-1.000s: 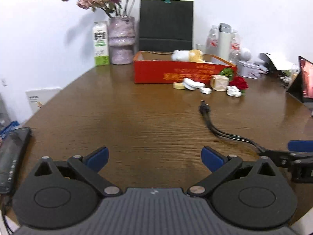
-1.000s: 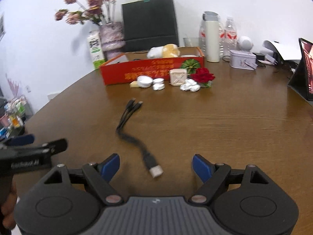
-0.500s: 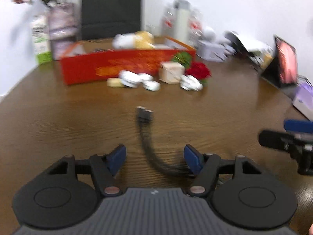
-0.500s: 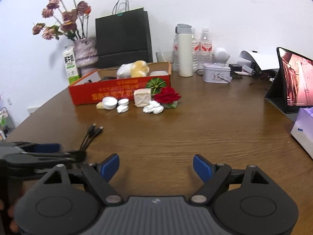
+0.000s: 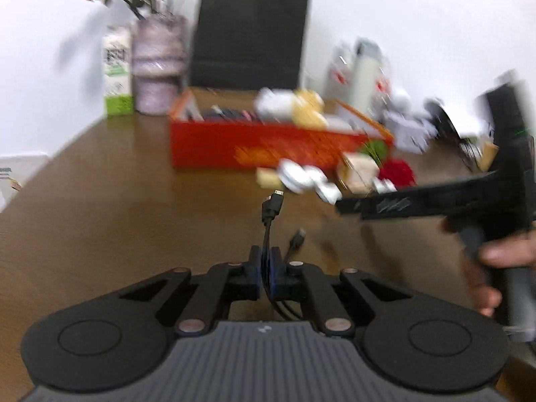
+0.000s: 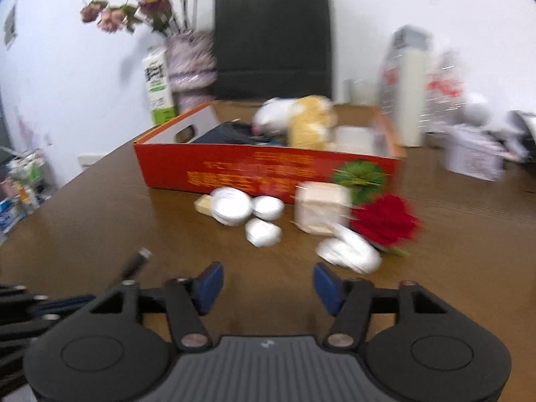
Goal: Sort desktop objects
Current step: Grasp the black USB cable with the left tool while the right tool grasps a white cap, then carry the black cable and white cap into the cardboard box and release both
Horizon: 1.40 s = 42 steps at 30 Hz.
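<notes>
One cable (image 5: 270, 214) between left hand-held gripper (image 5: 266, 263) pads

wall (image 6: 368, 6): plain white | table (image 6: 100, 221): brown wood grain | light: even

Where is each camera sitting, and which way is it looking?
Left wrist: sits on the left gripper, shut on the black cable, facing the red box; a hand shows.
Right wrist: sits on the right gripper, jaws closing on nothing, facing the white lids.
Both show the box, vase and black bag.
</notes>
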Each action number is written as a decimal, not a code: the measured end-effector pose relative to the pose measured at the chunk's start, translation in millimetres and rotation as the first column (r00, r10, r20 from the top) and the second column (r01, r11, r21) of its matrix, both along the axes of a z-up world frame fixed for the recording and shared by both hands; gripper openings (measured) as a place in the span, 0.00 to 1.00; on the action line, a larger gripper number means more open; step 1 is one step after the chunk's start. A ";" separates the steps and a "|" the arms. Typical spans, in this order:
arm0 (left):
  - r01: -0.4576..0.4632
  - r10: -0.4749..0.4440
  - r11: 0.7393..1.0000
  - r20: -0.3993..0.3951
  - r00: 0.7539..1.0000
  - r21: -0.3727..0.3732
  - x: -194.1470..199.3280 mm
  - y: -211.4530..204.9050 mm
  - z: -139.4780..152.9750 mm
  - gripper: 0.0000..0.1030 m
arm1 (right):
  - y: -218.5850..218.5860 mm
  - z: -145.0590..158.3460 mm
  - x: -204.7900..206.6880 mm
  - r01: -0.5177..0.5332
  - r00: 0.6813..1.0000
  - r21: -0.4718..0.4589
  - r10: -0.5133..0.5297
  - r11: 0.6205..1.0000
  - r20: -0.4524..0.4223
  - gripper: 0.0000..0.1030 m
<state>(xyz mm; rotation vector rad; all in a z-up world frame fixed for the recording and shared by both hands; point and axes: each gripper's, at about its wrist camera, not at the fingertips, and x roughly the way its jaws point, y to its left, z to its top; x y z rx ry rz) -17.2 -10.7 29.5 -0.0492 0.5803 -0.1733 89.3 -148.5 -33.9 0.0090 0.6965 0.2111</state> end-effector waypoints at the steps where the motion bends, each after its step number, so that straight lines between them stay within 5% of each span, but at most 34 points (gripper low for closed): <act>1: -0.012 0.012 1.000 0.015 1.000 0.001 2.3 5.5 3.1 0.05 | 6.0 -4.5 14.1 0.008 1.000 -0.025 -0.008 1.000 -0.014 0.51; 4: -0.034 0.034 0.999 0.024 0.999 -0.023 3.8 17.9 9.2 0.05 | 15.9 -12.6 37.2 0.047 0.999 -0.074 -0.048 0.996 -0.012 0.43; 6: -0.033 0.034 0.998 0.026 0.999 -0.046 -0.2 22.5 13.4 0.05 | 19.0 -13.0 38.7 0.037 0.999 -0.074 -0.038 0.997 -0.004 0.25; 14: 0.016 -0.010 0.998 0.087 0.996 -0.068 -48.3 17.3 36.9 0.05 | 23.7 3.0 -44.8 0.033 0.999 -0.070 -0.031 0.997 0.036 0.24; 23: 0.065 -0.048 0.994 0.183 0.982 -0.084 -95.3 10.2 64.1 0.05 | 12.3 50.0 -166.3 0.043 0.982 -0.059 -0.032 0.997 0.187 0.24; 28: 0.043 -0.019 0.994 0.232 0.973 -0.100 -109.8 20.4 85.8 0.05 | 3.4 78.2 -195.3 0.057 0.962 -0.033 -0.046 0.998 0.268 0.24; 35: 0.034 -0.004 0.993 0.255 0.967 -0.112 -102.1 30.6 98.5 0.05 | 3.1 91.4 -202.3 0.030 0.956 0.002 -0.029 1.000 0.290 0.24; 42: 0.053 -0.011 0.993 0.369 0.929 -0.103 -23.1 42.6 172.7 0.05 | 0.9 134.2 -127.7 -0.019 0.941 0.004 0.017 1.000 0.338 0.24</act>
